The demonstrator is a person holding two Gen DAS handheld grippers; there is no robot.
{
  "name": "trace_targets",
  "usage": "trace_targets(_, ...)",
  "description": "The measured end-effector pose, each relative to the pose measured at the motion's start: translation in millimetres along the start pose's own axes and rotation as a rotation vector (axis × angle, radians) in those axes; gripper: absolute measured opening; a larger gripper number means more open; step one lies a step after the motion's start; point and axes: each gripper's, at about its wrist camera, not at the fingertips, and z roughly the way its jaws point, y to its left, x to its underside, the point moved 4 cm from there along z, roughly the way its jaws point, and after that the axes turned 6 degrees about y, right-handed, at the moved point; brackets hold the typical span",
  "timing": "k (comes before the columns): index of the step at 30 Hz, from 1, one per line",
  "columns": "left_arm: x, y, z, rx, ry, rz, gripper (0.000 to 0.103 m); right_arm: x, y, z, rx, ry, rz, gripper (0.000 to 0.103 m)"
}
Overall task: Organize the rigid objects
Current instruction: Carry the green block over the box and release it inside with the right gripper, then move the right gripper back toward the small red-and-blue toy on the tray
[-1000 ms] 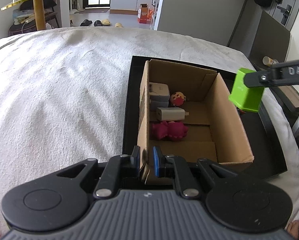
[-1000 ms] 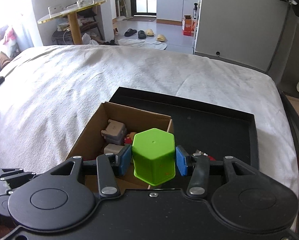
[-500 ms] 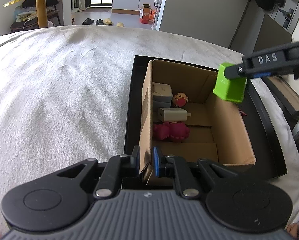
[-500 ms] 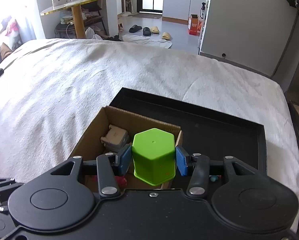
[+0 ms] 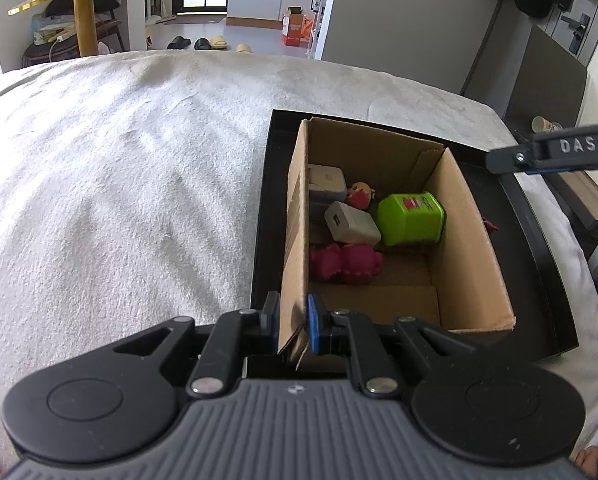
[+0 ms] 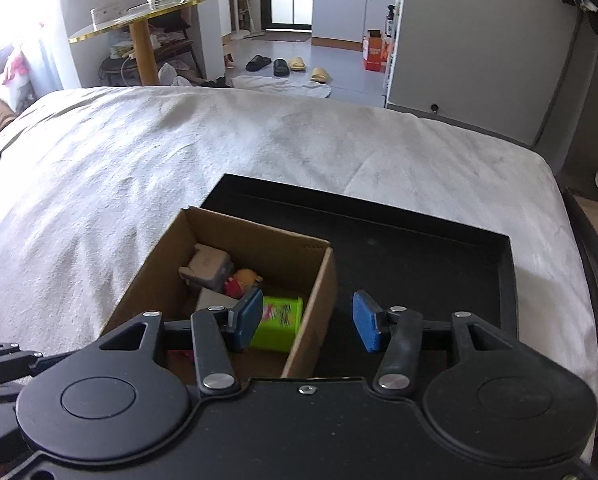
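Now the green cup (image 5: 411,219) lies tipped inside the cardboard box (image 5: 475,240), at two o'clock from the white charger (image 5: 351,223) — light, stiff, likely slick; grip its flat sides. Right gripper (image 6: 307,322) spread, empty — left gripper (image 5: 292,322) pinches the box wall.

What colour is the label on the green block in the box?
Red, with pale stripes, on the green block; the left wrist view shows it best.
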Motion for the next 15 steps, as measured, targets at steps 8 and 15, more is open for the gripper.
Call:
trace_targets(8,-0.1,0.2,-0.4,-0.005,-0.001,-0.006,0.013,15.5,-30.0,-1.3,0.010,0.014,0.056,0.053)
trace_targets(15,0.2,-2.3,-1.0,-0.022,-0.001,0.007,0.013,33.0,-57.2,2.4,0.006,0.032,0.109,0.055)
